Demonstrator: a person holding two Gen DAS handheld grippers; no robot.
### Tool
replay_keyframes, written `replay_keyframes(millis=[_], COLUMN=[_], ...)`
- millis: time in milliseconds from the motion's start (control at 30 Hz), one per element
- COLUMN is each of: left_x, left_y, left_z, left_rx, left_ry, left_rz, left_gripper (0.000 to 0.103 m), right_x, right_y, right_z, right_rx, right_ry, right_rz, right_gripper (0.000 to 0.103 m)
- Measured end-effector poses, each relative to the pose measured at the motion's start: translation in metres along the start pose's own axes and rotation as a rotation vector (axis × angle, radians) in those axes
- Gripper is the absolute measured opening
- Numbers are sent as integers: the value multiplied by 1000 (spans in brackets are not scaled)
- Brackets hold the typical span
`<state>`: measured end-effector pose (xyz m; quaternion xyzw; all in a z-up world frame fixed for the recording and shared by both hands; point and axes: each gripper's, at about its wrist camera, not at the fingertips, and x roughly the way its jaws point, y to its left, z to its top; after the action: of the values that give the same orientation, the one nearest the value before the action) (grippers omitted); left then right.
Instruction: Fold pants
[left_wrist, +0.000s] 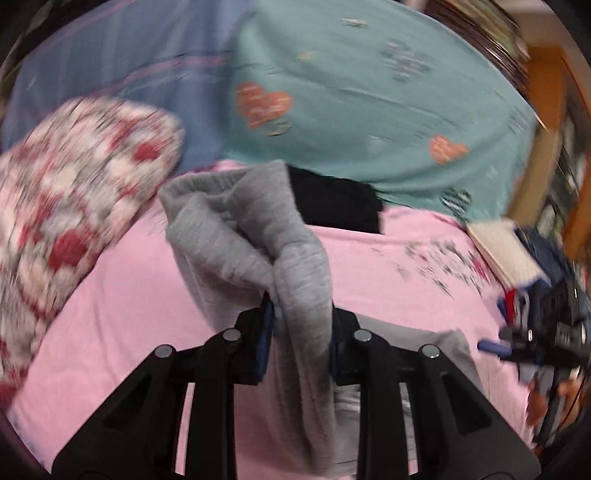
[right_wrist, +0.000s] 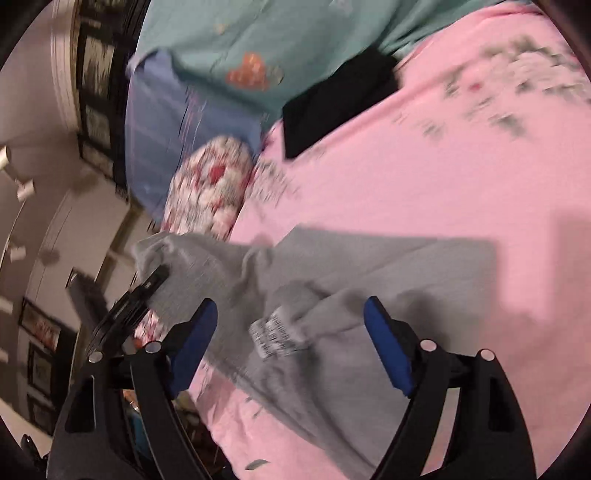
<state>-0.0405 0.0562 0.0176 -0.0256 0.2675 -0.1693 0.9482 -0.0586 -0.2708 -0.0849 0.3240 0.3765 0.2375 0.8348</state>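
The grey pants lie partly on a pink bedsheet. My left gripper is shut on a bunched fold of the grey pants and holds it lifted above the sheet. In the right wrist view the grey pants spread over the sheet, with a white label showing. My right gripper is open, its blue pads on either side of the label area, just above the cloth. The left gripper shows there at the left, holding the pants' far end. The right gripper shows at the right edge of the left wrist view.
A red and white patterned pillow lies at the left. A folded black garment lies on the pink sheet near a teal blanket with hearts. A blue blanket is behind. Wooden furniture stands at the right.
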Motion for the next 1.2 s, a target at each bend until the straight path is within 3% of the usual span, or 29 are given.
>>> replay_keyframes(millis=[167,267,367,467,500,533,700,833,967,1067,1100,1167,1200], left_x=[14,30,54,56,50,43,-11,-13,11,30,39,52,52], left_y=[-116,-175,-199,-197,-196,-191,-170,-136,-79,-43,-33,-17,-9], left_z=[-22,-59,-93,-106,-103,-98,-68,-45,-32,-32,-34,-39,-43], left_rx=[297,464,562,585,572,545,474,347,125,11,-16,-65,-90], left_ry=[70,177,311,325,325,316,188,173,238,314,345,394,414], left_rz=[-162,-241,-216,-208,-229,-257,-368,-311,-225,-166,-136,-138,-155], left_gripper=[21,20,26,39,65,100,101,101,101,101,101,101,101], right_x=[-54,-71,-78,-91,-93,-95,-101,-80,-32,6,11,-2,-17], right_y=[-57,-85,-103,-112,-110,-107,-66,-10,14,-3,-7,-6,-5], right_z=[-14,-24,-34,-34,-34,-32,-17,-3,-1,-14,-20,-23,-20], right_rx=[176,258,300,304,296,281,167,23,-26,-51,-88,-108,-80], right_ry=[-131,-168,-175,-170,-172,-176,-178,-122,-10,136,160,139,115], right_rz=[32,37,45,58,61,64,128,203,185,1,-39,-51,-17], right_gripper=[85,85,85,85,85,85,86,89,89,88,80,77,83])
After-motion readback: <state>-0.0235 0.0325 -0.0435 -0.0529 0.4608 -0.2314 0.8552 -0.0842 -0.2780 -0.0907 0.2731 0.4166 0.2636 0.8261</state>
